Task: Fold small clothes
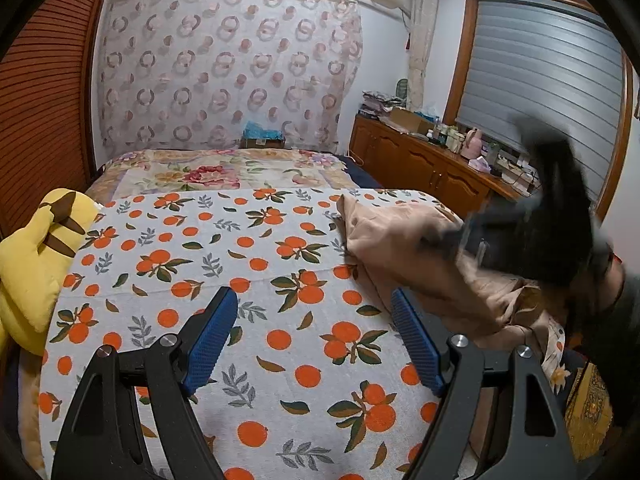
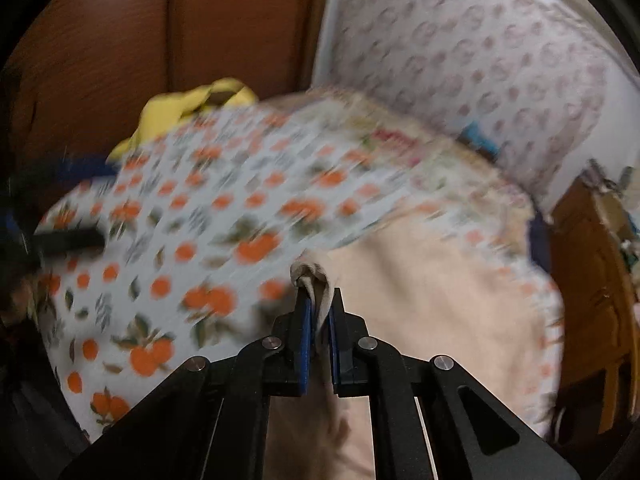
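Left wrist view: the left gripper (image 1: 312,320) is hovering over the bed (image 1: 280,280), its blue pads (image 1: 212,340) standing wide apart with only the orange-print sheet showing between them.
Left jaws: released, gripping nothing.
Beige garment (image 1: 400,240): lying crumpled on the right part of the bed, on top of the orange-print sheet, one edge reaching just beside the left gripper's right pad.
Right gripper (image 1: 528,224) in the left wrist view: showing as a dark blurred shape over the garment's right side.
Right wrist view: the right gripper (image 2: 318,312) is pointing down at the bed (image 2: 160,240), and the whole picture is smeared by motion.
Right jaws: clenched on a bunched fold of the beige garment (image 2: 420,312), which is sticking up between the two blue pads (image 2: 306,320).
Garment in the right wrist view: spreading out to the right of the gripper and below it, over the sheet.
Yellow plush toy (image 1: 36,252): sitting at the bed's left edge, against the wooden louvred door (image 1: 44,100).
Far side: a floral blanket (image 1: 224,172) is lying beyond the sheet.
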Available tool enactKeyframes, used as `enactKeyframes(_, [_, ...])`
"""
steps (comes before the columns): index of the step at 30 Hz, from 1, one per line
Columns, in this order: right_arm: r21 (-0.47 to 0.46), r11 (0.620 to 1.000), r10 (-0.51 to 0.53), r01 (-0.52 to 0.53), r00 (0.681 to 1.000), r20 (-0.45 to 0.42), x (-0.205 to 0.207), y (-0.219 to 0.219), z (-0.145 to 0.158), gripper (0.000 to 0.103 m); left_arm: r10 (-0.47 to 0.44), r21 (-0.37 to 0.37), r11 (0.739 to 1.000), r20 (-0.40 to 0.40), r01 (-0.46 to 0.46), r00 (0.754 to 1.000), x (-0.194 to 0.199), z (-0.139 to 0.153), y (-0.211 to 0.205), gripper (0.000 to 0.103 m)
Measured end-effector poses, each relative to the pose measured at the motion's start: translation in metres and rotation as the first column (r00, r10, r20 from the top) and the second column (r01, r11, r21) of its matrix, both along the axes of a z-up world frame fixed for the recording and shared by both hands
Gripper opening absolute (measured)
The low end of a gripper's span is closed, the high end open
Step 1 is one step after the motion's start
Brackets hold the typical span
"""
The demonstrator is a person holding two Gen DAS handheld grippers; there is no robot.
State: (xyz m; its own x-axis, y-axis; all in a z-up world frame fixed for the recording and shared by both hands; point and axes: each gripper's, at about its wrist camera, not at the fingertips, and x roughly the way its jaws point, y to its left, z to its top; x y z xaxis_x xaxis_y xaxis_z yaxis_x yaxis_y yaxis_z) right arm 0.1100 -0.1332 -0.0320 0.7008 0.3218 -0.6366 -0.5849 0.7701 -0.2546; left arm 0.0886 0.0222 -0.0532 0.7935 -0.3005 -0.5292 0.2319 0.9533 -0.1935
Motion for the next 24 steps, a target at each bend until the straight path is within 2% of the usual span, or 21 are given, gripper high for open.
enactKeyframes(4, [-0.002,0.995,-0.101,0.101,0.991,0.085,0.025,-0.032,0.039,0.007,-0.010,-0.001,1.000,-0.011,0.010,1.000,0.002,-0.004,-0.005,0.080])
enactKeyframes(8, [-0.034,0.981,-0.187,0.193,0.974,0.130,0.055,-0.055,0.051,0.007,-0.020,0.005,1.000,-0.015,0.020,1.000,0.002,-0.006,-0.010,0.080])
enactKeyframes(14, [-0.075,0.942,-0.313,0.326,0.938,0.146,0.104,-0.077,0.039,0.007,-0.028,0.009,1.000,-0.023,0.028,0.999,0.003,-0.009,-0.013,0.080])
enactKeyframes(19, [-0.086,0.912,-0.395,0.401,0.916,0.077,0.148,-0.073,0.011,0.007,-0.032,0.015,0.999,-0.036,0.033,0.999,0.005,-0.012,-0.016,0.080])
enactKeyframes(21, [-0.079,0.916,-0.392,0.393,0.919,0.029,0.154,-0.074,0.006,0.015,-0.037,0.020,0.999,-0.039,0.038,0.999,0.006,-0.013,-0.018,0.080])
enactKeyframes(23, [-0.076,0.914,-0.396,0.397,0.918,0.031,0.152,-0.072,0.004,0.036,-0.043,0.024,0.999,-0.043,0.044,0.998,0.006,-0.014,-0.020,0.080])
enactKeyframes(24, [-0.059,0.919,-0.388,0.389,0.921,0.028,0.149,-0.076,0.005,0.039,-0.045,0.025,0.999,-0.045,0.046,0.998,0.007,-0.014,-0.021,0.080])
